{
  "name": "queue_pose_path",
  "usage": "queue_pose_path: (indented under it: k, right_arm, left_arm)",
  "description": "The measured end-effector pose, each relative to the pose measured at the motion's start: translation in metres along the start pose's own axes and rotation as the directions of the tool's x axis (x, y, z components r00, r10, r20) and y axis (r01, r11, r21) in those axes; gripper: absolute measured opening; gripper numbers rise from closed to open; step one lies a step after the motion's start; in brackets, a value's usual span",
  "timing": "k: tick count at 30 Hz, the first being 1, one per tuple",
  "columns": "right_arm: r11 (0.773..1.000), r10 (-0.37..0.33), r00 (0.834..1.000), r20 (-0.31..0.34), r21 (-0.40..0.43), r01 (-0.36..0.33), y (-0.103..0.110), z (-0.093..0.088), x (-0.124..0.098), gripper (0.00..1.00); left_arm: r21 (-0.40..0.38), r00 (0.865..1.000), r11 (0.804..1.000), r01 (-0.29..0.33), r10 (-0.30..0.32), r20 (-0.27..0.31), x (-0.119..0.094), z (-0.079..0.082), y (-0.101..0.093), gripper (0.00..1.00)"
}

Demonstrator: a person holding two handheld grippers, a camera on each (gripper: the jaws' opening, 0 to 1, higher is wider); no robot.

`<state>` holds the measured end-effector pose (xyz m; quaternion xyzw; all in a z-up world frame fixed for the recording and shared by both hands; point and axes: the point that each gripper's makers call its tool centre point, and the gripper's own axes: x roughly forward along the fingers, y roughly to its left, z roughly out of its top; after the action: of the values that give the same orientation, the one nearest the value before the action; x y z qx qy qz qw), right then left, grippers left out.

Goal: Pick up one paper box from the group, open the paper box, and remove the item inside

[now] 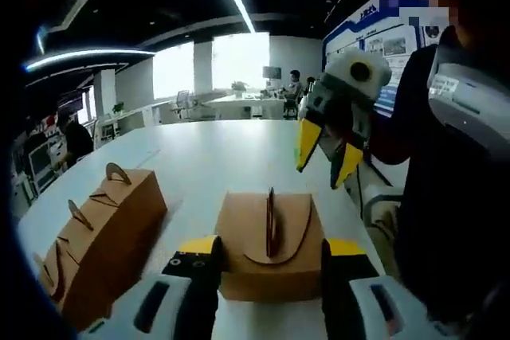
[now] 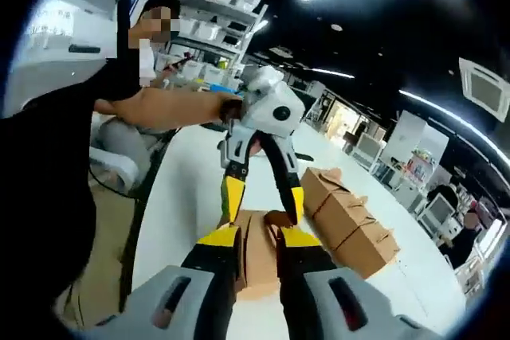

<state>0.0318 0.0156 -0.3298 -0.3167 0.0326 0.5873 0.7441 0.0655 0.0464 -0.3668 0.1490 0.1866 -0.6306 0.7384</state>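
Here the box sits on the white surface, its upright handle flaps closed, straight ahead of my left tongs. Those tongs stand open, one yellow-tipped jaw on each side of the box's near end; I cannot tell whether either jaw touches the cardboard. In the right gripper view the same box lies under and beyond my right tongs, which are parted, with the box seen through the gap.

The left tongs also appear in the right gripper view, pointing down over the box, a bare forearm reaching in from the left behind them. The right tongs hang above the box's far right corner in the left gripper view, open and clear of it.

A row of boxes stands to the left, well apart; their near ends are cut off at the picture's edge. The row lies right of the right tongs.
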Motion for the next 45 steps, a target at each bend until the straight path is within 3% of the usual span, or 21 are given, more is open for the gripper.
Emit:
queue_pose_path:
  k: [4, 9, 33, 35, 40, 44, 45]
  right_arm:
    - [0.997, -0.038, 0.994, -0.104, -0.065, 0.031, 0.000, -0.010, 0.007, 0.15]
    - [0.998, -0.017, 0.994, -0.109, -0.057, 0.010, 0.007, -0.009, 0.013, 0.15]
    - [0.996, -0.067, 0.981, -0.183, -0.064, 0.056, -0.001, -0.025, 0.019, 0.14]
    - [0.992, -0.089, 0.974, -0.209, -0.105, 0.068, -0.001, -0.028, 0.020, 0.14]
    - [0.987, -0.131, 0.972, -0.194, -0.114, 0.110, 0.002, -0.022, 0.026, 0.13]
    - [0.974, -0.210, 0.957, -0.202, -0.132, 0.186, -0.001, -0.023, 0.026, 0.11]
    - [0.964, -0.252, 0.946, -0.204, -0.145, 0.225, -0.004, -0.024, 0.025, 0.10]
  left_arm:
    - [-0.014, 1.000, 1.000, 0.013, -0.013, 0.012, 0.000, 0.000, 0.000, 0.51]
    - [-0.014, 1.000, 1.000, 0.017, -0.017, 0.014, 0.001, -0.001, 0.001, 0.51]
    - [-0.024, 0.998, 0.999, 0.046, -0.044, 0.051, 0.002, -0.001, 0.001, 0.51]
    - [-0.024, 0.998, 0.999, 0.046, -0.045, 0.052, 0.002, -0.001, 0.001, 0.51]
    - [-0.027, 0.997, 0.999, 0.046, -0.044, 0.063, 0.003, -0.001, 0.001, 0.51]
    - [-0.028, 0.996, 0.999, 0.044, -0.042, 0.079, 0.002, -0.001, 0.001, 0.51]
    - [-0.028, 0.996, 0.999, 0.044, -0.041, 0.081, 0.002, -0.001, 0.001, 0.51]
